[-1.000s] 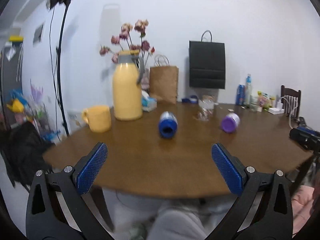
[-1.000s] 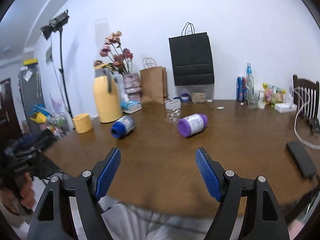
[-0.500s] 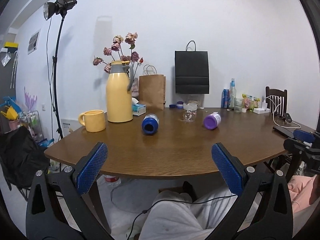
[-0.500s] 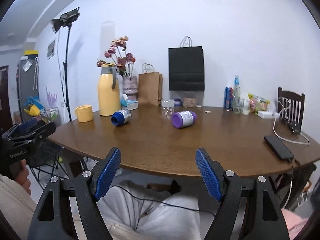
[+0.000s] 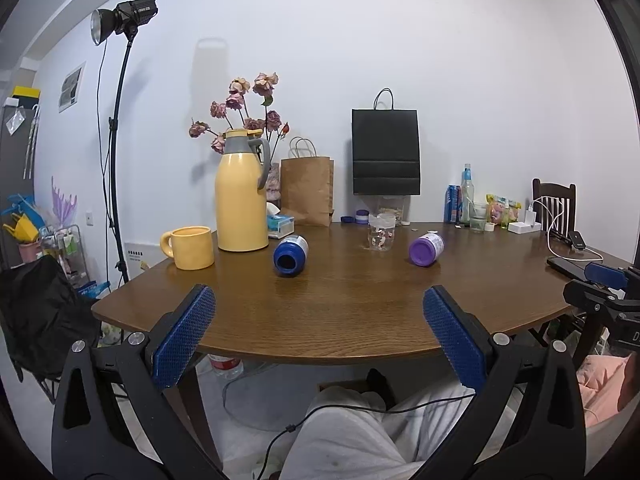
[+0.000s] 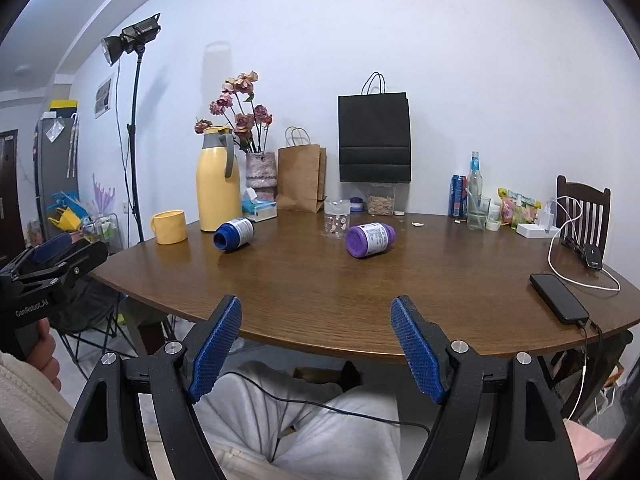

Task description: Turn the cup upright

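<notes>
A blue cup lies on its side on the brown table, mouth toward me; it also shows in the right wrist view. A purple cup lies on its side to the right, also in the right wrist view. A clear glass stands upright between them, behind. My left gripper is open and empty, held off the table's near edge. My right gripper is open and empty, also short of the near edge.
A yellow mug and yellow thermos jug stand at left, with a tissue box, flower vase and paper bags behind. A black phone with a cable lies at right. Bottles, a can and snacks stand back right.
Both grippers have pulled back from the table and dropped lower; the table now looks farther away and my lap shows below. The cups have not moved.
</notes>
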A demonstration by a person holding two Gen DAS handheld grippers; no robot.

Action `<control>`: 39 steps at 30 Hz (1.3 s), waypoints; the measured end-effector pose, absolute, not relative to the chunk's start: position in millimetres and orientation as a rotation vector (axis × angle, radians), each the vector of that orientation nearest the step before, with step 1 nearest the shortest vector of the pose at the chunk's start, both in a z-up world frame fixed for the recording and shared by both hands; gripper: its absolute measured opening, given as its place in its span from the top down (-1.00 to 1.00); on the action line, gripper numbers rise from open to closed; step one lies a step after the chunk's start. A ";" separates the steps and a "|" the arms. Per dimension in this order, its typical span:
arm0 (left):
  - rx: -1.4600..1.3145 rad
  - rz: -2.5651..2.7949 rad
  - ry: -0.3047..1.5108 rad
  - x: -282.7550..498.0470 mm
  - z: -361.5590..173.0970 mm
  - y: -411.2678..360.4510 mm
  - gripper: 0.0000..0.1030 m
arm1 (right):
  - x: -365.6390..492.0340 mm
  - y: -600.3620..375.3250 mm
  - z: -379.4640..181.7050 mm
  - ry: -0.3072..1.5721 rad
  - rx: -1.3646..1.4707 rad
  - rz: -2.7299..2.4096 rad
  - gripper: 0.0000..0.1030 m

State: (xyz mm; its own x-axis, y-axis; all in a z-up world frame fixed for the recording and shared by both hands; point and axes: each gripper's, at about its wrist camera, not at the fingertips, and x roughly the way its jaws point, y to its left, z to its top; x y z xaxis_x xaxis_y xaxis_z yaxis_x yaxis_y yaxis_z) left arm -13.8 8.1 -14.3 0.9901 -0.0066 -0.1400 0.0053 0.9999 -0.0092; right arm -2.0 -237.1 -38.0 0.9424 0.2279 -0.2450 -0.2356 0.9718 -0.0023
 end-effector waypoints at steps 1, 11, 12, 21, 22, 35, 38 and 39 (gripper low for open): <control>-0.009 -0.007 0.141 -13.7 -14.4 8.2 -1.00 | -1.8 -237.2 -38.0 0.247 -0.030 0.236 -0.59; -0.005 -0.018 0.140 -14.0 -14.5 7.5 -1.00 | 0.8 -236.8 -39.3 0.263 -0.028 0.227 -0.59; -0.005 -0.018 0.140 -14.1 -14.5 7.2 -1.00 | 0.6 -237.0 -39.2 0.262 -0.027 0.227 -0.59; -0.002 -0.032 0.145 -12.0 -15.5 6.5 -1.00 | 3.8 -238.4 -40.2 0.275 -0.018 0.220 -0.59; -0.003 -0.033 0.145 -12.0 -15.6 6.9 -1.00 | 3.7 -238.5 -40.4 0.275 -0.019 0.221 -0.59; -0.001 -0.042 0.151 -11.2 -16.9 5.1 -1.00 | 3.8 -239.1 -40.8 0.277 -0.017 0.219 -0.59; -0.004 -0.042 0.153 -11.6 -17.3 6.3 -1.00 | 3.5 -238.9 -40.8 0.277 -0.019 0.219 -0.59; -0.004 -0.041 0.153 -12.0 -16.9 6.6 -1.00 | 3.6 -239.0 -40.8 0.277 -0.018 0.220 -0.59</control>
